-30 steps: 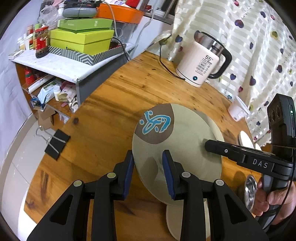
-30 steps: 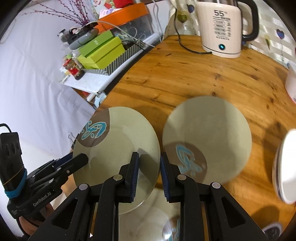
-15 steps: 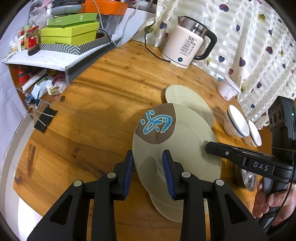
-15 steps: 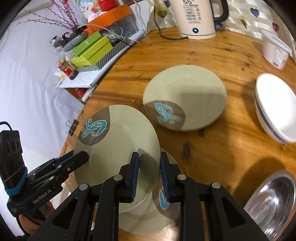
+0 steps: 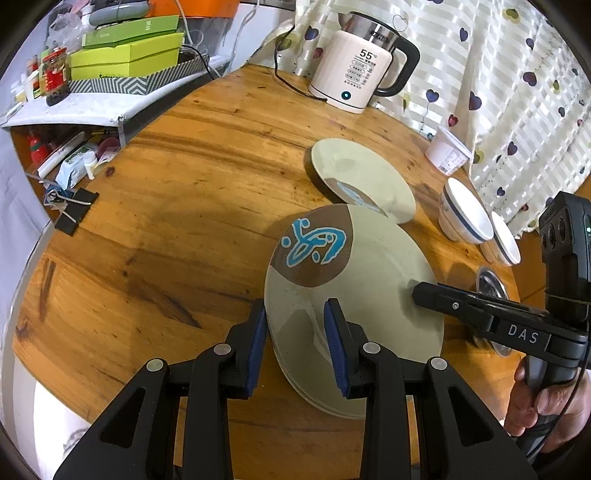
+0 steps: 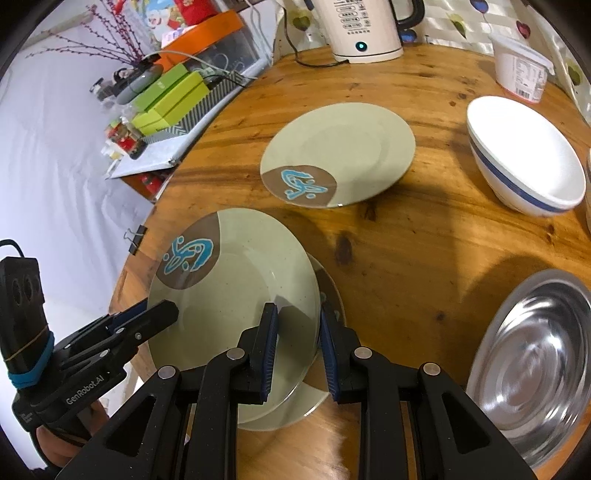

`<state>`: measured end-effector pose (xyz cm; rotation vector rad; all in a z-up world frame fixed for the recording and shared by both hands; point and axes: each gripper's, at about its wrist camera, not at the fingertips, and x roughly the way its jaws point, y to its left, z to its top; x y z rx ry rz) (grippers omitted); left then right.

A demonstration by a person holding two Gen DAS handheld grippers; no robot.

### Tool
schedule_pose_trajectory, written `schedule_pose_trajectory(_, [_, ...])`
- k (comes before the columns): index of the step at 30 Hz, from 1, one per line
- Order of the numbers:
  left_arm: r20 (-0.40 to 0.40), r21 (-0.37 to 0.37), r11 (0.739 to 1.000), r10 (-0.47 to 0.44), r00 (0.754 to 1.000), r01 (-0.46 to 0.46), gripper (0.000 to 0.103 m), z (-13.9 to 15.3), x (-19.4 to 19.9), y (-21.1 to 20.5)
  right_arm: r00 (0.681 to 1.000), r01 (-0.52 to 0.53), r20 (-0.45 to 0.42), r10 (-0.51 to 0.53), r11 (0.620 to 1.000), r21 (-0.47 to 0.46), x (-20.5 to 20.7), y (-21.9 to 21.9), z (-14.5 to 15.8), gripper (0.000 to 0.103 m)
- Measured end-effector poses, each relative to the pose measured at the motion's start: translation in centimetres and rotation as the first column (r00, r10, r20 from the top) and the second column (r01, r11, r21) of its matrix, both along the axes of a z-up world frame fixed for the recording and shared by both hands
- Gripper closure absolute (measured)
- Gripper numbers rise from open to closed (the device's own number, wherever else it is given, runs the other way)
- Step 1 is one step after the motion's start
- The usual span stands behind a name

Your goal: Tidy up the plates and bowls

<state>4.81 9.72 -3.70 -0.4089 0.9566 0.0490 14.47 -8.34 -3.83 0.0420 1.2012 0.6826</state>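
Both hand-held grippers — left (image 5: 295, 332) and right (image 6: 295, 339) — pinch one plate's (image 6: 236, 291) opposite rims, above another plate (image 6: 328, 295) near the desk's (image 6: 406, 266) edge.

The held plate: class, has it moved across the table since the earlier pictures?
Yes. The held plate has drawn away from the kettle, toward the table's near edge.

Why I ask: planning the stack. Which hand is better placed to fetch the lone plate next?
Right, probably: the lone plate lies ahead of the right gripper, though it and the left gripper clamp the held plate.
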Motion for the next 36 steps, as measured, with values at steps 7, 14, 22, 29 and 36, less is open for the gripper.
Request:
schedule_pose_trajectory(7, [-0.018, 0.001, 1.000, -0.012, 1.000, 0.012, 0.071, -0.6, -0.2, -0.8, 1.000, 0.006, 0.009, -0.006, 1.000, -0.013, -0.4, -0.6, -0.2, 0.081])
schedule_pose_trajectory(14, [-0.024, 0.009, 1.000, -0.017, 1.000, 0.017, 0.071, -0.7, -0.2, -1.1, 1.000, 0.011, 0.001, -0.011, 1.000, -0.014, -0.6, -1.1, -0.7, 0.081])
schedule_pose_trajectory(22, [-0.025, 0.028, 0.999, -0.018, 1.000, 0.018, 0.071, -0.8, -0.2, -1.4, 1.000, -0.002, 0.023, 0.003, 0.999, -0.038, -0.8, -0.9, -0.6, 0.079])
schedule_pose_trajectory(29, [-0.023, 0.049, 0.999, -0.023, 0.999, 0.025, 0.071, -0.8, -0.1, -1.6, 0.998, -0.014, 0.059, 0.019, 0.997, -0.077, -1.0, -0.2, -0.4, 0.077])
schedule_pose_trajectory(36, [-0.022, 0.065, 0.997, -0.029, 0.999, 0.030, 0.070, -0.7, -0.1, -1.8, 0.997, -0.014, 0.077, 0.021, 0.996, -0.093, -1.1, 0.1, -0.5, 0.076])
